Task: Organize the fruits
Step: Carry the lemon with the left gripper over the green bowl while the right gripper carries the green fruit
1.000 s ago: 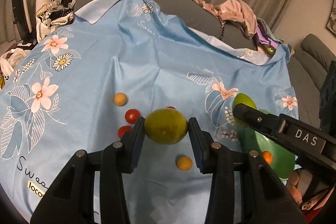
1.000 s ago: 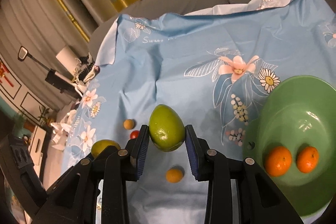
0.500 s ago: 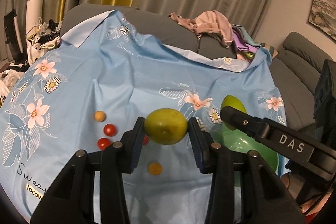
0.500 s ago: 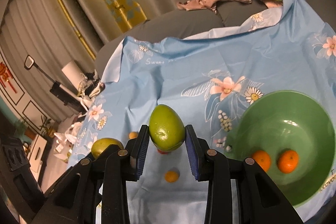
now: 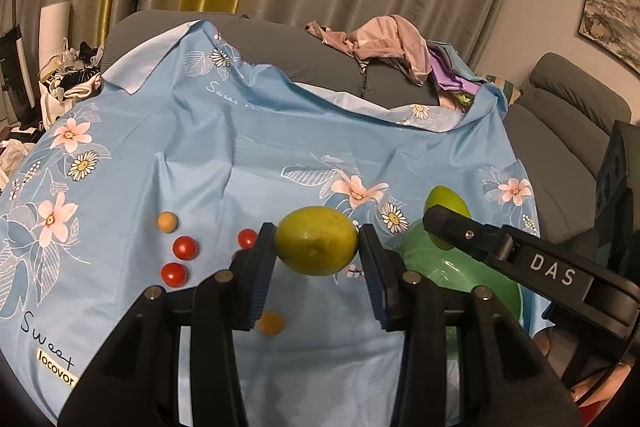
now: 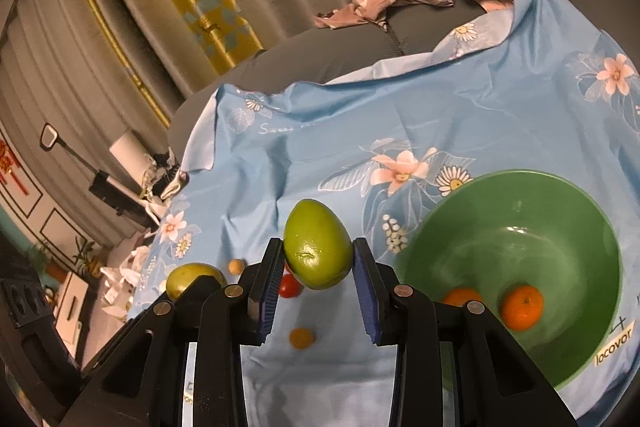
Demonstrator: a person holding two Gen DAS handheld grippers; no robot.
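Gripping fruit: left hand-held gripper (image 5: 316,259) is clamped on a yellow-green lemon (image 5: 316,241) at its two ends; right hand-held gripper (image 6: 318,267) is clamped on a green mango (image 6: 318,245) across its belly, both fruits aloft over the blue floral cloth (image 5: 240,155).
Handling: both fruits look firm, smooth-skinned and rounded, so they could likely roll or squirt out of flat pads; a hold across the widest part, as now, seems the safest, and a gentle squeeze should spare the skin.
Nearest below: a small orange fruit (image 6: 301,338) lies on the cloth under the grippers, with cherry tomatoes (image 5: 185,247) and a tan fruit (image 5: 167,221) just beyond on the left.
Destination: green bowl (image 6: 520,195) sits to the right, two tangerines (image 6: 522,307) resting low inside; the rest of its basin is bare, leaving apparent room for both held fruits.
Edges: the bowl's rim is the lip to clear; the cloth lies wrinkled over a soft grey sofa, so released fruit may roll.
Crowding: the two grippers hang near each other, so going one at a time looks wise.
Far: heaped clothes (image 5: 384,39) and curtains, well apart from the work.
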